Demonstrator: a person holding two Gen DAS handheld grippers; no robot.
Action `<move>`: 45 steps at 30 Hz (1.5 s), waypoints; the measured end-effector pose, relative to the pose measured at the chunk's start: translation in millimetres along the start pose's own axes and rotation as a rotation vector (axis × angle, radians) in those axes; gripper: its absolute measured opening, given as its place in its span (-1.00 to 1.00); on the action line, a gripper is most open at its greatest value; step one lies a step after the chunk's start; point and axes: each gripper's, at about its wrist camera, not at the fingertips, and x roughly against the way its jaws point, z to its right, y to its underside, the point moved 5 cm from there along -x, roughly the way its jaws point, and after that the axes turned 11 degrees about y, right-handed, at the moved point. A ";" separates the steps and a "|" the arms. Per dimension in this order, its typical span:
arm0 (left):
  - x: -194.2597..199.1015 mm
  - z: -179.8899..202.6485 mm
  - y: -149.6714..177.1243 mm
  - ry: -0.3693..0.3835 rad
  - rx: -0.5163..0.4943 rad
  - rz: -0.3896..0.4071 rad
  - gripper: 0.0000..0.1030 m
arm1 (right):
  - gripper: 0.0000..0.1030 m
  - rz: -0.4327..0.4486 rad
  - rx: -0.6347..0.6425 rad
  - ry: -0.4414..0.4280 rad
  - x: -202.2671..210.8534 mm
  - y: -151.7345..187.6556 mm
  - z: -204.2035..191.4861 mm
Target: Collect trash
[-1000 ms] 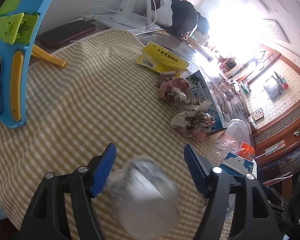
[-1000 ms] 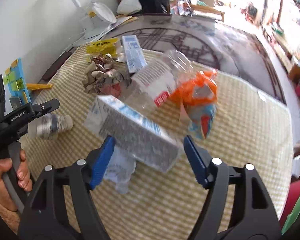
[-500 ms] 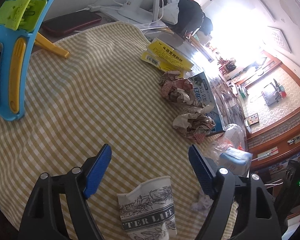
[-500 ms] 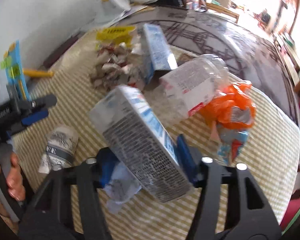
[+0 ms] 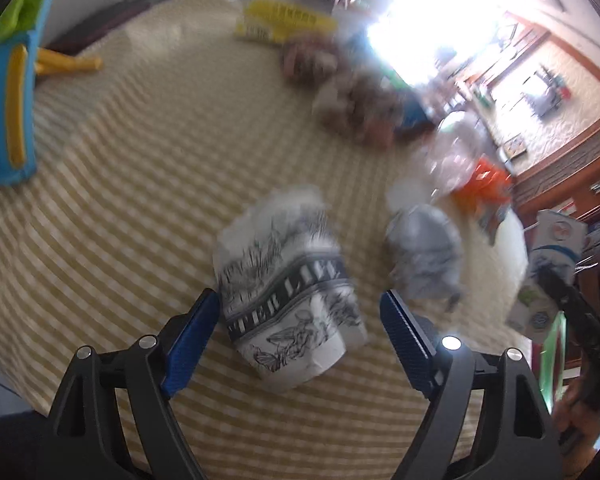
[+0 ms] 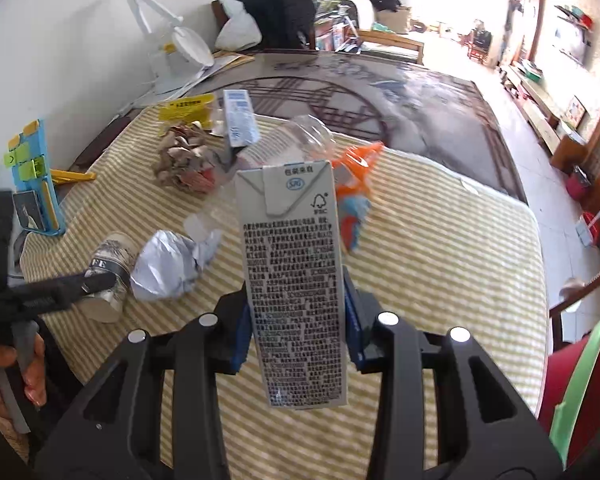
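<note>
Clearly, a milk carton (image 6: 296,280) is clamped upright by its narrow sides in the right gripper (image 6: 296,336), whose fingers are closing on it above the near edge of the surface (image 6: 440,248). Light, easily dented cardboard is judged; a hold low on the flat sides should serve. At the near left corner a crushed paper cup (image 5: 288,300) lies between the opening fingers of the left gripper (image 5: 296,336), not yet pinched. A checked cloth covers the surface; a bright, cluttered room lies beyond.
</note>
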 end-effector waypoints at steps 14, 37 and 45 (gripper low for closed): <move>49.7 51.1 -16.1 -0.053 -0.166 0.246 0.24 | -0.28 0.101 -0.189 0.050 26.7 13.9 75.9; -24.8 350.6 88.1 0.492 -0.582 -0.028 0.25 | -0.27 0.205 -0.691 0.410 113.3 106.9 314.5; -50.4 403.8 127.8 0.563 -0.656 -0.132 0.25 | -0.27 0.154 -0.847 0.427 113.2 147.0 353.0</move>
